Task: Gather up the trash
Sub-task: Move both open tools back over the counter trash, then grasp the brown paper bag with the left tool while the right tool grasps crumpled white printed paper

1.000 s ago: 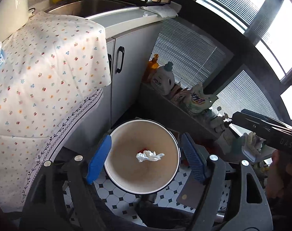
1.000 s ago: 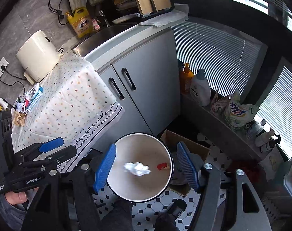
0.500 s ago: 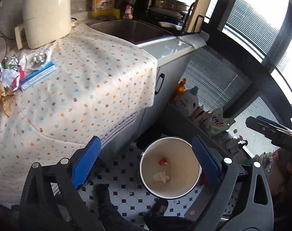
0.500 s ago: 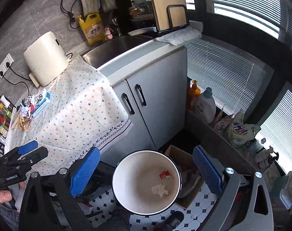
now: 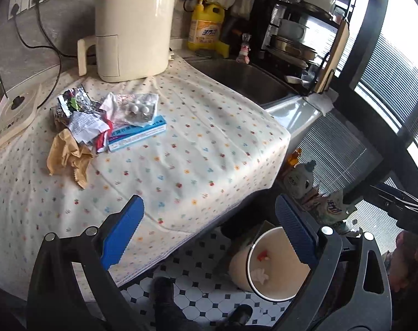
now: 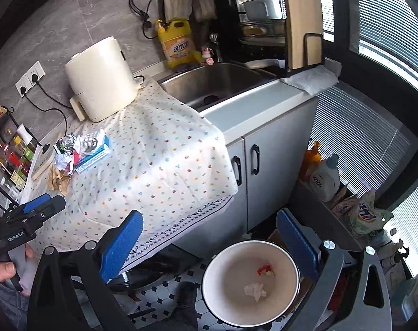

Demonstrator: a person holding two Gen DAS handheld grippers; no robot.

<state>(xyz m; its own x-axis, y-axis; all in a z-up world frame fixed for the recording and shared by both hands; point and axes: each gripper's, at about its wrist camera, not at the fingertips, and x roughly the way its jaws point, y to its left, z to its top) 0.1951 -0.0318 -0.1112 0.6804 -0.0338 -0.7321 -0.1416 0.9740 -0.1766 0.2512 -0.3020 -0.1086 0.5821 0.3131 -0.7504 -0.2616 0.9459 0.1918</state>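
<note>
On my left, I am looking at the heap of crumpled foil, paper and brown wrappers [image 5: 76,127] lying on the flower-dotted white tablecloth [image 5: 197,149], touching the blue-and-white flat carton [image 5: 138,135] with its blister pack of white pills [image 5: 138,107] on top. I am carrying my left gripper [image 5: 206,234] with its blue pads spread wide and nothing between them, over the cloth's near edge. I judge the next pick is best made by approaching the loose brown paper first, pinching low so it does not slip. Further right, my right gripper [image 6: 209,237] is likewise gaping and empty above the round white bin [image 6: 250,281] on the tiled floor, which is already holding a white tissue wad [image 6: 255,289] and a red scrap [image 6: 264,269]
</note>
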